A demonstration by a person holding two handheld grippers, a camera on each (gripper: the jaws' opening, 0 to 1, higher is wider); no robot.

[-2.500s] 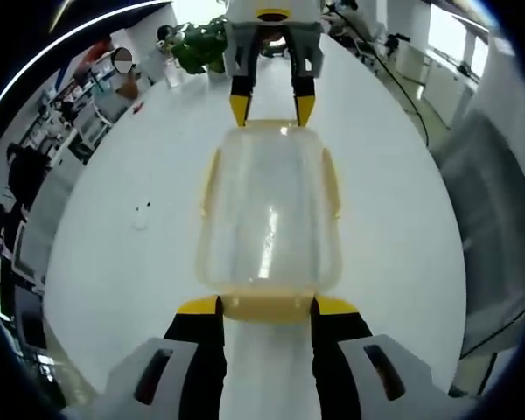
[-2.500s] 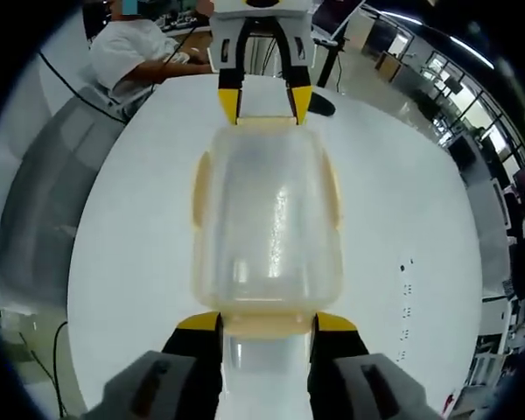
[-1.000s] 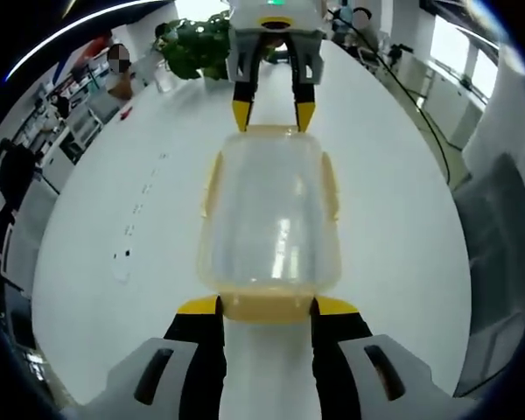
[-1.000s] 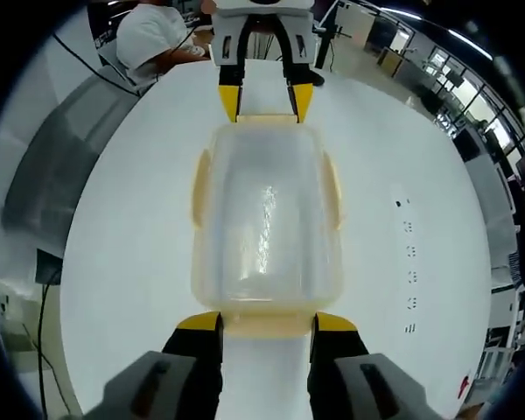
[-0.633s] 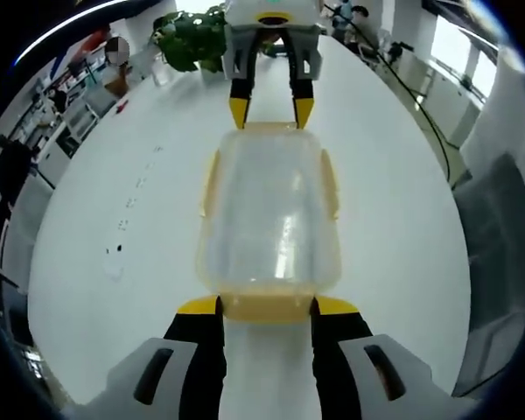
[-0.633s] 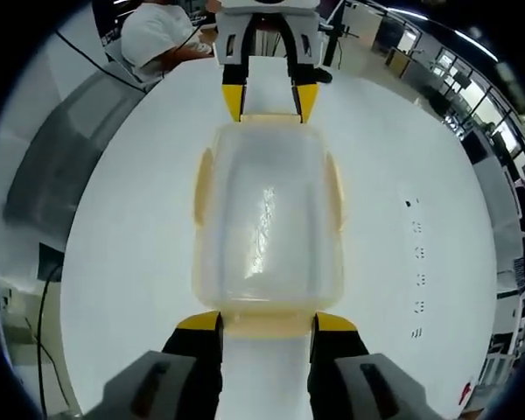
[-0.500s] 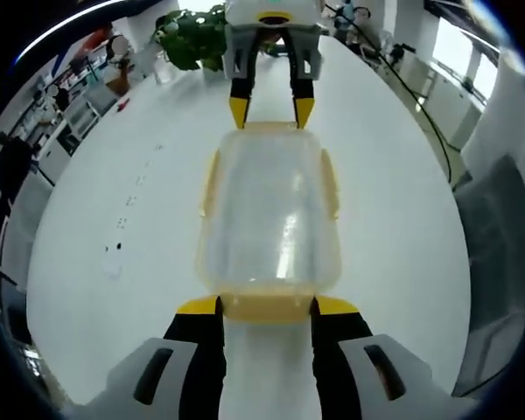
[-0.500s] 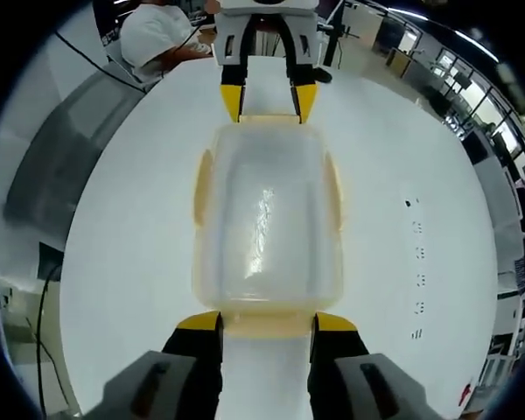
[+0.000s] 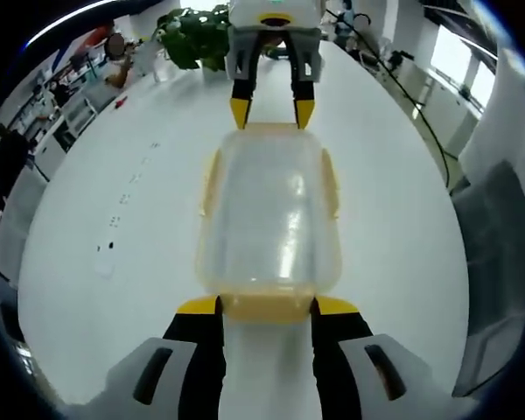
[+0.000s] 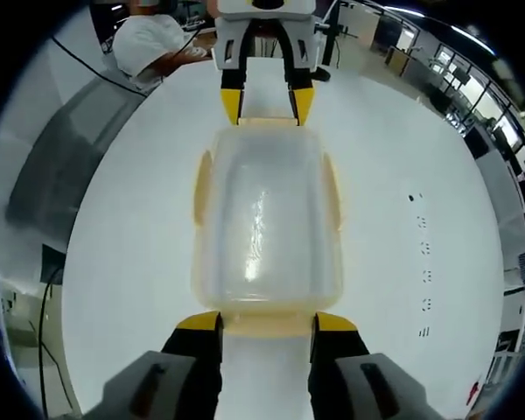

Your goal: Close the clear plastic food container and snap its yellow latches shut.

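The clear plastic food container (image 9: 269, 214) lies on the white counter (image 9: 114, 219) between the 2 tools, its long axis running straight from one to the other. The left tool (image 9: 266, 305) meets the near short end in the left gripper view, and the right tool (image 10: 255, 322) meets the opposite short end, so each is equally close to its own end. In each view the other tool shows at the far end, tips at the rim.

Each tool's jaws stand apart, straddling the yellow end latch (image 9: 267, 306) at its end; the tips sit right at the latch, but whether they squeeze it I cannot tell. The jaws look spread rather than clenched.

The lid appears seated on the body, translucent with a bright glare streak. 2 more yellow side latches (image 9: 210, 182) run along the long edges; whether any are snapped home is unclear.

Judging by this, pressing the end latches is the step at hand.
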